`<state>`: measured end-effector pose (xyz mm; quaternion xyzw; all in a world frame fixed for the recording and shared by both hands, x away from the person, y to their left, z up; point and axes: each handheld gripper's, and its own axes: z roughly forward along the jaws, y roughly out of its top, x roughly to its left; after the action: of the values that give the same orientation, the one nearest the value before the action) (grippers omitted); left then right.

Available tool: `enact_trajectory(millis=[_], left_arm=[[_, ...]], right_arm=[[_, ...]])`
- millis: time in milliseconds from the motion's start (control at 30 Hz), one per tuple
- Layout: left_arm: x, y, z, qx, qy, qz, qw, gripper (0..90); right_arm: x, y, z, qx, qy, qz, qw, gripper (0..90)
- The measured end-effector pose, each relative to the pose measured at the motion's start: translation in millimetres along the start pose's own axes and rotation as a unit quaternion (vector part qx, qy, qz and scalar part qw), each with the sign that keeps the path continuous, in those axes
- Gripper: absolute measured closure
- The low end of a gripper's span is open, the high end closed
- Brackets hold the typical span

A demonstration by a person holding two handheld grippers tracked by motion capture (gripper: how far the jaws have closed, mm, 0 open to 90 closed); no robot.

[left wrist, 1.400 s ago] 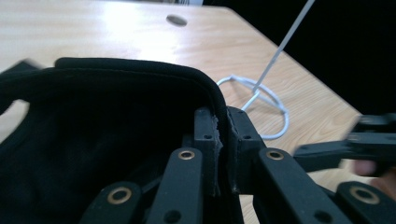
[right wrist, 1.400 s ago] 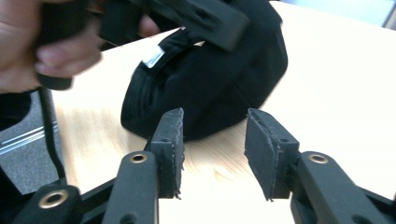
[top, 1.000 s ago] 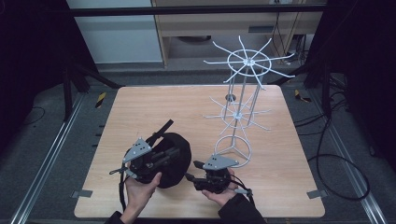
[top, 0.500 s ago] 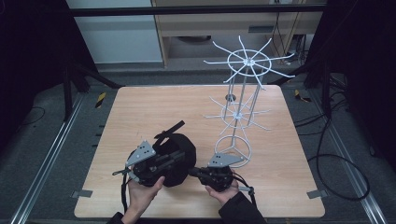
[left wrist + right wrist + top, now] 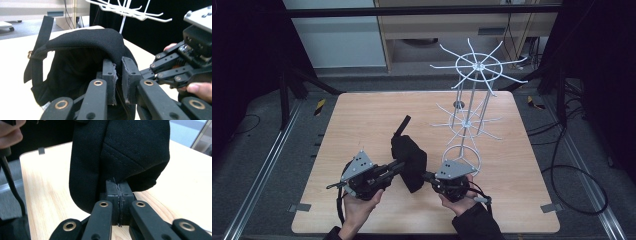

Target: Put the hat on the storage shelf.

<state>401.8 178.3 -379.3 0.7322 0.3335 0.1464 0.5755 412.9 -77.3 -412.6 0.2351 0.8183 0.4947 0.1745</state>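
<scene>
We find the black cap (image 5: 409,156) held between both tongs: left gripper (image 5: 398,166) and right gripper (image 5: 428,176) each clamped on its fabric.

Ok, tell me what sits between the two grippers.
In the high view, the black cap lies between the left gripper and the right gripper; each gripper view shows its jaws shut on the cap's fabric.

In the high view the black cap (image 5: 409,156) covers the tips of the left tongs (image 5: 398,166) and right tongs (image 5: 428,176). The right gripper view's top edge cuts off the cap's crown. In the left gripper view, the white wire rack (image 5: 130,11) loses its top to the frame.
</scene>
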Motion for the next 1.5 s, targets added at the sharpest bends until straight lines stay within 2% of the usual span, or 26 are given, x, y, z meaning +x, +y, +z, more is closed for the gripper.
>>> enact_trajectory(millis=[67, 300, 333, 400, 433, 500, 533, 567, 600, 800, 900, 1000, 1200, 1400, 1467, 1500], left_arm=[[1.9, -3.8, -1.9, 0.004, 0.004, 0.0, 1.0, 81.5], [10.3, -17.6, -23.8, 0.014, 0.031, -0.001, 0.9994, 80.4], [14.6, -20.3, -32.4, 0.012, 0.041, -0.006, 0.9991, 80.0], [17.5, -21.7, -36.6, 0.014, 0.046, -0.009, 0.9988, 78.6], [23.8, -25.9, -44.1, 0.016, 0.058, -0.015, 0.9981, 77.7], [30.4, -31.5, -48.5, 0.023, 0.069, -0.025, 0.9971, 75.7], [38.5, -38.5, -53.1, 0.031, 0.083, -0.033, 0.9955, 74.7], [38.5, -38.5, -53.1, 0.031, 0.083, -0.033, 0.9955, 72.7], [42.5, -41.6, -55.2, 0.037, 0.09, -0.038, 0.9945, 72.7], [64.4, -56.4, -62.5, 0.058, 0.132, -0.057, 0.9879, 62.6], [70.6, -59.4, -66.6, 0.056, 0.144, -0.061, 0.9861, 59.7], [72.5, -58.3, -71.6, 0.044, 0.145, -0.058, 0.9867, 56.8], [69.1, -52.1, -71.4, 0.024, 0.128, -0.039, 0.9907, 45.4], [61.0, -48.0, -65.3, 0.025, 0.133, -0.019, 0.9906, 40.4], [61.0, -47.9, -64.5, 0.027, 0.136, -0.02, 0.9902, 40.8], [61.5, -48.3, -64.0, 0.031, 0.135, -0.023, 0.9901, 44.2]], right_arm=[[1.6, 1.5, 1.7, 0.009, -0.003, -0.005, 0.9999, 90.0], [13.8, 10.1, 16.8, 0.034, 0.009, -0.024, 0.9991, 89.9], [20.7, 15.8, 23.9, 0.042, 0.01, -0.035, 0.9985, 89.9], [27.6, 21.7, 31.9, 0.051, 0.015, -0.043, 0.9976, 89.9], [30.1, 23.6, 35.2, 0.055, 0.017, -0.047, 0.9973, 89.9], [37.8, 27.8, 46.5, 0.069, 0.018, -0.06, 0.9957, 89.8], [40.4, 28.5, 50.5, 0.073, 0.017, -0.064, 0.9952, 89.7], [40.4, 28.5, 50.5, 0.073, 0.017, -0.064, 0.9952, 89.7], [46.4, 28.8, 61.4, 0.08, 0.019, -0.071, 0.9941, 89.6], [62.2, 25.5, 91.0, 0.08, 0.021, -0.072, 0.994, 89.4], [67.8, 26.1, 100.2, 0.077, 0.02, -0.072, 0.9942, 89.6], [70.1, 27.3, 105.6, 0.078, 0.025, -0.075, 0.9938, 89.7], [70.6, 28.6, 112.1, 0.082, 0.036, -0.072, 0.9933, 89.7], [71.5, 28.3, 114.6, 0.084, 0.042, -0.069, 0.9932, 89.6], [71.6, 27.8, 115.1, 0.084, 0.045, -0.07, 0.993, 89.5], [71.8, 27.5, 115.0, 0.084, 0.044, -0.069, 0.9932, 89.5]])
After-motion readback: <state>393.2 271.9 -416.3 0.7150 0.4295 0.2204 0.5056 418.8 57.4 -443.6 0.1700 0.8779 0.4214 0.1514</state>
